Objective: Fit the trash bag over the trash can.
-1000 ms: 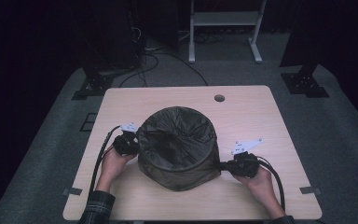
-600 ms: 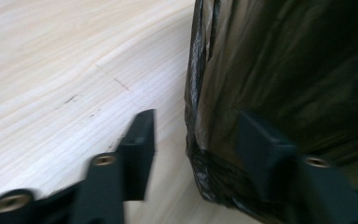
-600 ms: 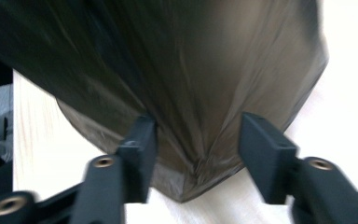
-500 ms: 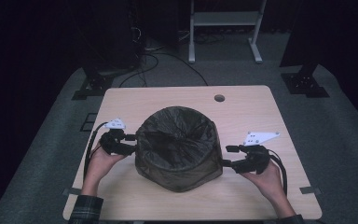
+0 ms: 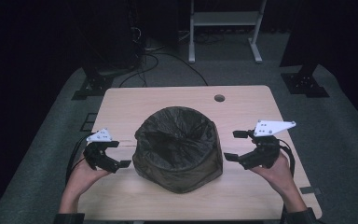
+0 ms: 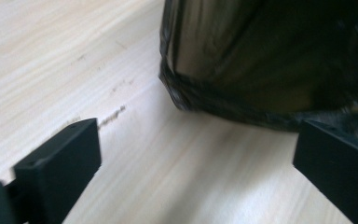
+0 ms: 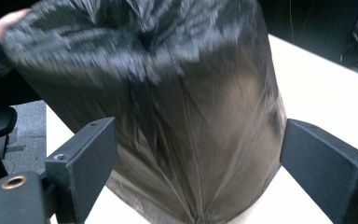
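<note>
A round bin lined with a dark plastic bag (image 5: pixel 179 147) stands upright in the middle of the wooden table (image 5: pixel 168 95). My left gripper (image 5: pixel 118 154) hovers just left of the bin's base, open, its jaws having just been opening with nothing between them. The left gripper view has its jaws wide (image 6: pixel 196 172) over bare wood, with the bin's lower edge (image 6: pixel 261 70) ahead. My right gripper (image 5: pixel 234 145) is raised at the bin's right side, open, jaws also just opening, nothing gripped. The right gripper view looks at the bagged wall (image 7: pixel 191 107) beyond its spread jaws (image 7: pixel 200 172).
A small round hole (image 5: pixel 219 98) sits near the table's far edge. Behind the table are a white frame stand (image 5: pixel 223 18), floor cables (image 5: pixel 168 60) and black stand bases (image 5: pixel 303 81). Grey floor surrounds the table.
Both grippers have pulled away from the bin's sides, outward and upward, and their jaws have gone from shut to wide open. The bin stays in place.
</note>
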Available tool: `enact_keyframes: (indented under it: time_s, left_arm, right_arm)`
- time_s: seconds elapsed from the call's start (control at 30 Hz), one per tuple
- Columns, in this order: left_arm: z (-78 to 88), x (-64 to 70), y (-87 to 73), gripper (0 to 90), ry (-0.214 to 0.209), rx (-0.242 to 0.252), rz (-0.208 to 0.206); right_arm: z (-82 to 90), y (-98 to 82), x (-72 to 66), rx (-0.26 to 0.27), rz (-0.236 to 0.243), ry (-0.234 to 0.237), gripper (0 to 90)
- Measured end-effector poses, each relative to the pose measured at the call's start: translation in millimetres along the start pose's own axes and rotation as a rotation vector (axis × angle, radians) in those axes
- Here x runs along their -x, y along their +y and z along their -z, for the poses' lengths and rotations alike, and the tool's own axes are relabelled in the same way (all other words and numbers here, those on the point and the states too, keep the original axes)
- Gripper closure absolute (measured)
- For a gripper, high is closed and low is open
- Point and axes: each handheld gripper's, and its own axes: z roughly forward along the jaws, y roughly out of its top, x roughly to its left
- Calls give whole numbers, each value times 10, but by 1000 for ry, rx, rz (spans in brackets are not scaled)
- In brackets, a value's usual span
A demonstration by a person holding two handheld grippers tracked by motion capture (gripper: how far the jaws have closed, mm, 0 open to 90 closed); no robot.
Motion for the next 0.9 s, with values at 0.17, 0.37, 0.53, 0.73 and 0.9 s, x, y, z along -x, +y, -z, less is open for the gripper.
enact_keyframes:
  time_s: [0.17,0.37,0.53,0.73,0.9]
  left_arm:
    - [27,132,-140,0,-12,-4,-23]
    - [-61,282,-320,0,-16,-40,-53]
    - [-206,386,-430,0,-23,-83,-69]
    - [-428,455,-531,0,-2,-155,-94]
    - [-477,466,-581,0,13,-150,-100]
  right_arm:
    - [22,166,-43,11,32,9,97]
    - [7,364,-82,3,72,26,97]
    - [-40,507,-117,-27,92,41,97]
    - [-179,739,-188,-75,134,59,97]
    - [-330,889,-237,-105,182,80,97]
